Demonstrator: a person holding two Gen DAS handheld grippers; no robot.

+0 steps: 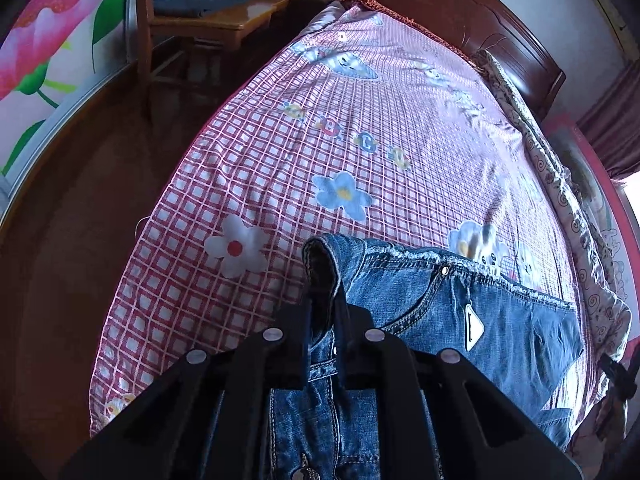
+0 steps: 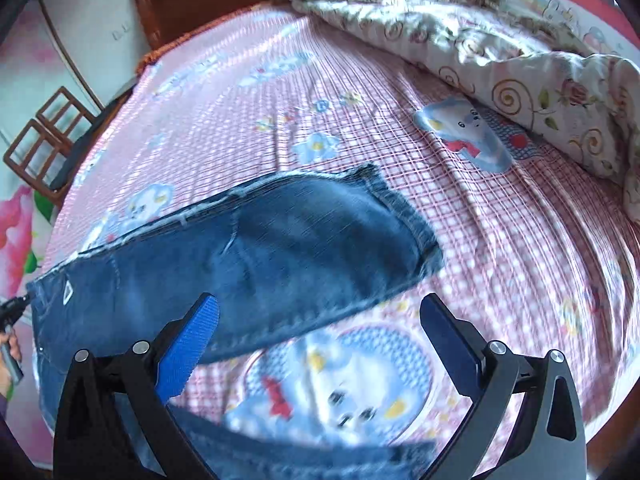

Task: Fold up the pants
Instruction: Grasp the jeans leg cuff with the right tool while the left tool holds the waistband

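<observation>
— Jeans [image 2: 240, 256] lie on the bed [image 2: 500, 248], long axis running from my left tongs [image 1: 322, 320] at the waist end out toward the hem [image 2: 404, 216], up and slightly left of my right tongs [image 2: 320, 320].

— What's each holding?

— Left is clamped on a raised fold of the waistband [image 1: 320, 260]. Right is spread wide, holding nothing, hovering over the sheet just below the upper leg. A second strip of denim [image 2: 304, 456] shows at the bottom edge of the right view; I judge it's the other leg.

— Which side is nearer the hem?

— Right, clearly. I'd expect it to reach up and left for it.

— Anything in the way?

— A quilt [image 2: 540, 80] bunched along the far right of the bed, well apart from the jeans. A chair [image 1: 192, 16] stands off the bed's left corner. Right view is blurred, so fine detail is uncertain.
</observation>
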